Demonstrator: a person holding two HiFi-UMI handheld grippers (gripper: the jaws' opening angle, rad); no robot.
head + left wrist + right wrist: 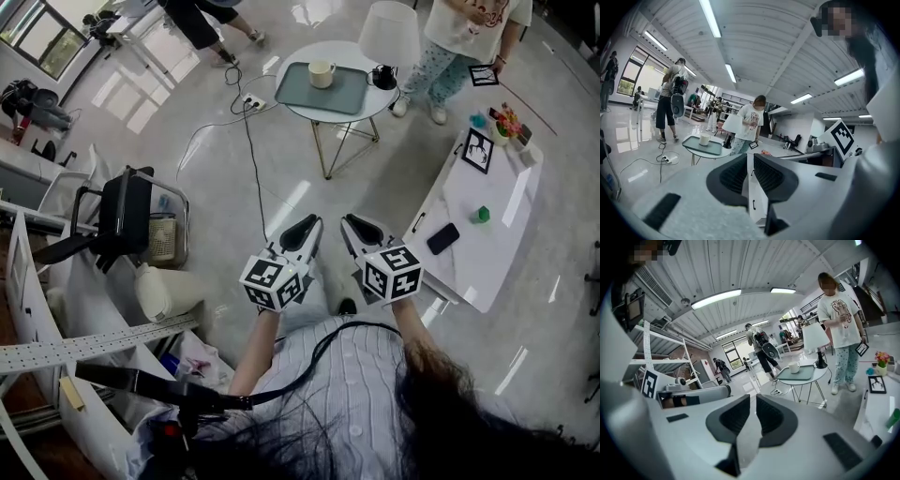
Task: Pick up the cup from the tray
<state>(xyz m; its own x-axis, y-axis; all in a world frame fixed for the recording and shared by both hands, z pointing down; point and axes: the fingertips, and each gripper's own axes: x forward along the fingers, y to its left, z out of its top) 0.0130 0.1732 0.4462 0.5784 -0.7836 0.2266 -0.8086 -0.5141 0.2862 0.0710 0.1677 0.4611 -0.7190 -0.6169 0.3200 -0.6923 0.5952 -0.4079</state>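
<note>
A cream cup [322, 73] stands on a grey-green tray [349, 92] on a small round white table [302, 105], far ahead of me across the floor. My left gripper [302, 228] and right gripper [354, 225] are held side by side close to my body, both pointing toward that table and well short of it. Each is shut with nothing between its jaws. In the left gripper view the cup [704, 139] and tray [701, 146] show small beyond the left gripper [750, 157]. In the right gripper view the cup [794, 367] sits on the tray [805, 375], right of the right gripper [753, 399].
A white-shaded lamp [388, 37] stands on the round table beside the tray. A person [464, 42] stands just behind it. A long white table [469, 258] at my right carries a phone [442, 238] and small items. A power strip with cable [251, 101] lies on the floor; a cart [127, 220] stands at left.
</note>
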